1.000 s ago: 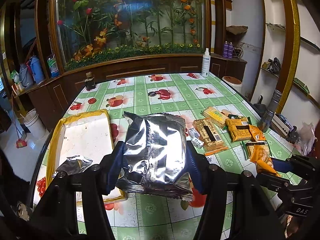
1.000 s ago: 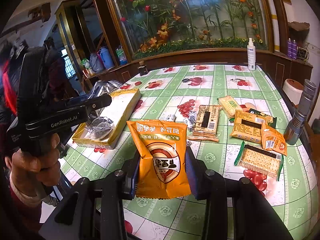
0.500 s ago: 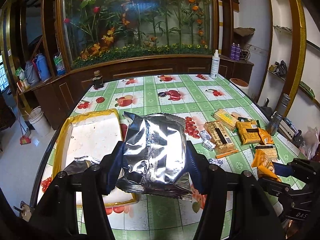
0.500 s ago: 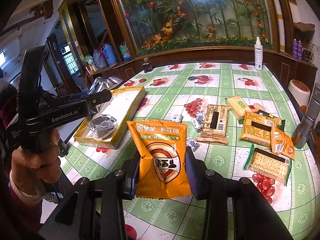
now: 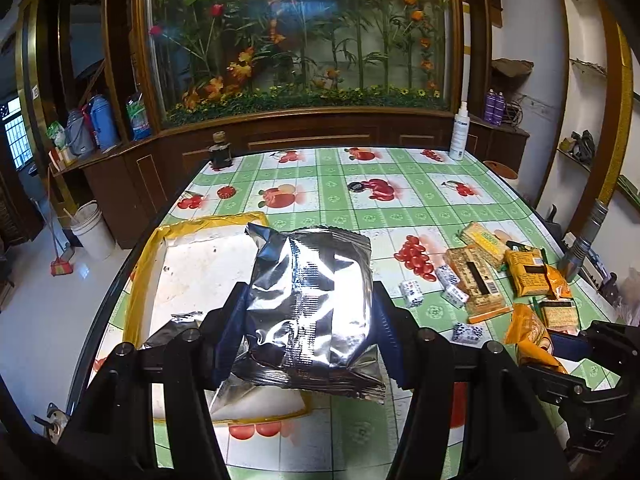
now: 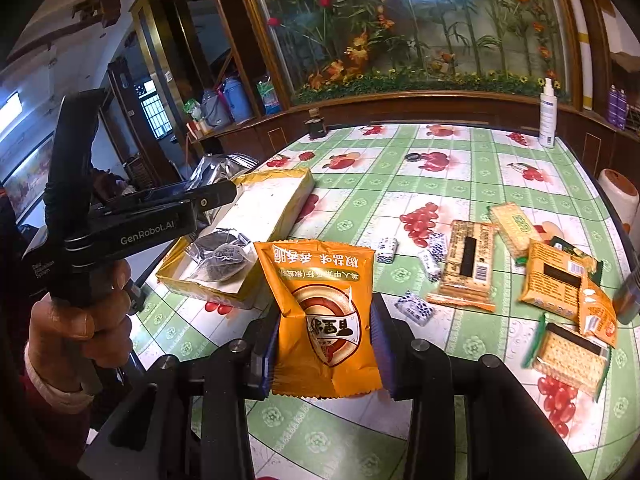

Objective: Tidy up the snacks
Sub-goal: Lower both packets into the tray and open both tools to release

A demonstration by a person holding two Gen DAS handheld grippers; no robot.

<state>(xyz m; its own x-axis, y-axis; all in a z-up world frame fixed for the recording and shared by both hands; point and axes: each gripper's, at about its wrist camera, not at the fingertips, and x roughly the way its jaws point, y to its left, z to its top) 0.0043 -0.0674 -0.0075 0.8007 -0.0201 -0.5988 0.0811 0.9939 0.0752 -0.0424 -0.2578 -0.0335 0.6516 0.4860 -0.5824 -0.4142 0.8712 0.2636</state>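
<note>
My left gripper [image 5: 308, 320] is shut on a silver foil snack bag [image 5: 310, 300] and holds it above the near right part of the yellow-rimmed tray [image 5: 188, 228]. A small silver packet [image 5: 172, 328] lies in the tray. My right gripper [image 6: 324, 340] is shut on an orange snack bag [image 6: 324, 308], held above the table in front of the tray [image 6: 280, 188]. The left gripper [image 6: 160, 212] shows at the left of the right wrist view. The orange bag [image 5: 528, 336] shows at the right of the left wrist view.
Cracker packs [image 6: 468, 264], orange packs [image 6: 552, 276] and small blue-white candies [image 6: 416, 304] lie on the green checked tablecloth [image 6: 460, 168] to the right. A white spray bottle [image 6: 547, 116] and a dark jar [image 6: 316, 126] stand at the far edge. A metal flashlight [image 5: 584, 240] stands at the right edge.
Both grippers have kept their bags. The left gripper's view has drifted slightly, with the tray and table shifting right in it; the right gripper has barely moved.
</note>
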